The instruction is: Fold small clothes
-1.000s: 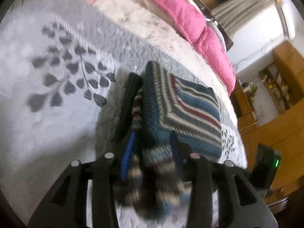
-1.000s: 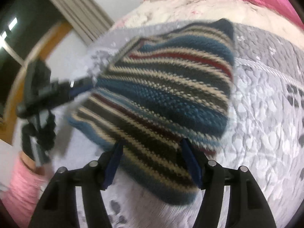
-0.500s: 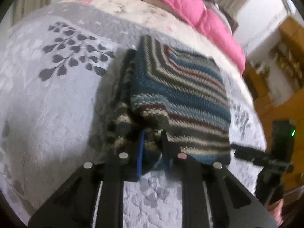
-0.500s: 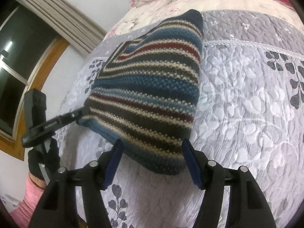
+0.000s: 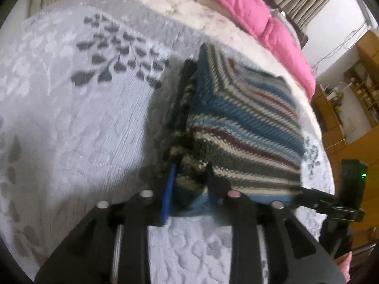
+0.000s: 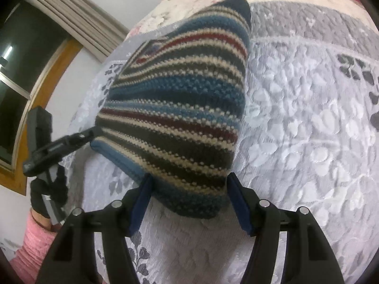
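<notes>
Striped knit garment (image 6: 180,108), wool in blue, cream, maroon and dark bands, lies folded into a thick rectangular bundle on the grey floral-embossed bed quilt (image 6: 308,142), the pink duvet (image 5: 236,2) beyond its far edge. Change over the last second: the bundle was lifted and blurred, now it rests flat on the quilt; the left hand-held gripper (image 5: 188,184) has its fingers parted a little more than half a second ago, though the near-left corner of the knit sits between them, so I judge it is letting go or about to. Right hand-held gripper (image 6: 189,203) fingers stand wide apart, straddling the near-right corner without pinching it. Reading: fold looks finished and set down; release and withdrawal remain. View differences: the left wrist camera shows the stacked layers along the bundle's left side, dark edges one over another, hidden from the right. The right wrist camera shows the bundle's smooth top face, the left tool's finger touching its left corner, and a gloved hand with a pink sleeve (image 6: 33,248) beneath.
</notes>
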Tool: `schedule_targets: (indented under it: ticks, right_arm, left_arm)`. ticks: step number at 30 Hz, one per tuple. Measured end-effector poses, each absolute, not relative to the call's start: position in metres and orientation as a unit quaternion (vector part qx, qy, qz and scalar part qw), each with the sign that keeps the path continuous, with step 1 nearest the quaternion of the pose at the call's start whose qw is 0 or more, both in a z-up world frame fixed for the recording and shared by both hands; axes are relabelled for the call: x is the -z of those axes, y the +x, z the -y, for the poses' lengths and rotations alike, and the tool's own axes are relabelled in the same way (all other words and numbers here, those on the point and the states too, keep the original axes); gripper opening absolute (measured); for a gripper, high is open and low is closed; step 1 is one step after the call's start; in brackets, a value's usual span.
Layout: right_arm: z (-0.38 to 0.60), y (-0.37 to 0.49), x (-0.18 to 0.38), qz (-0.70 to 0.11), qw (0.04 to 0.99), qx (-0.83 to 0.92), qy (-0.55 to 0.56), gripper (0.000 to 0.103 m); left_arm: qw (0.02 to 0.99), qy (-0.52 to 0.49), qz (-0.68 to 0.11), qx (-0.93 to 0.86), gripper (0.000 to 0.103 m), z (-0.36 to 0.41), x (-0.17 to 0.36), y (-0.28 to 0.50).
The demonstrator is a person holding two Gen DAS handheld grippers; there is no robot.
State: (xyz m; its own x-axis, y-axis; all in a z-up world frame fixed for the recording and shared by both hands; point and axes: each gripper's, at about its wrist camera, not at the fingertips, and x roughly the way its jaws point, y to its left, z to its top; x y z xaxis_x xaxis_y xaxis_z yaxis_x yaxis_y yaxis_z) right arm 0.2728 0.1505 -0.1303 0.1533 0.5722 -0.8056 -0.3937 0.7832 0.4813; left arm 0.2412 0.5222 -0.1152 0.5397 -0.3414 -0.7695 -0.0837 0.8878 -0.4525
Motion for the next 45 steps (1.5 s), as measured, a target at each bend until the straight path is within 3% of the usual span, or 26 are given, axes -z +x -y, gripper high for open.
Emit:
schedule_targets:
  ticks: [6,11,13,15,22,25,26,27,28,45]
  right_arm:
    - [-0.15,0.283,0.123,-0.558,0.762,-0.319,0.078,0.065]
    - [-0.151,0.287,0.125,-0.559,0.761,-0.319,0.082,0.065]
    - [-0.148,0.287,0.126,-0.559,0.761,-0.318,0.082,0.065]
    - [-0.143,0.289,0.127,-0.558,0.762,-0.317,0.081,0.065]
    - [-0.13,0.291,0.13,-0.558,0.763,-0.316,0.079,0.065]
    - [-0.132,0.291,0.128,-0.557,0.763,-0.319,0.076,0.065]
    - [-0.132,0.292,0.127,-0.556,0.763,-0.32,0.077,0.065]
    - [-0.133,0.292,0.127,-0.555,0.763,-0.321,0.078,0.065]
    - [-0.132,0.292,0.127,-0.555,0.764,-0.32,0.079,0.065]
    - [-0.135,0.304,0.122,-0.551,0.757,-0.339,0.094,0.065]
  left_arm:
    - [0.877,-0.204,-0.426,0.086,0.053,-0.516,0.06,0.279]
    - [0.861,-0.177,-0.472,0.07,0.053,-0.501,0.067,0.356]
    - [0.848,-0.179,-0.495,0.065,0.047,-0.499,0.08,0.374]
    - [0.835,-0.193,-0.51,0.075,0.009,-0.501,0.094,0.379]
    - [0.819,-0.247,-0.512,0.08,0.009,-0.524,0.118,0.375]
    - [0.822,-0.244,-0.502,0.112,0.02,-0.524,0.104,0.364]
    - [0.825,-0.243,-0.496,0.117,0.04,-0.525,0.099,0.36]
    - [0.828,-0.243,-0.491,0.121,0.066,-0.527,0.094,0.356]
    - [0.832,-0.246,-0.483,0.12,0.074,-0.532,0.09,0.351]
    - [0.745,-0.3,-0.552,0.224,0.077,-0.517,0.164,0.375]
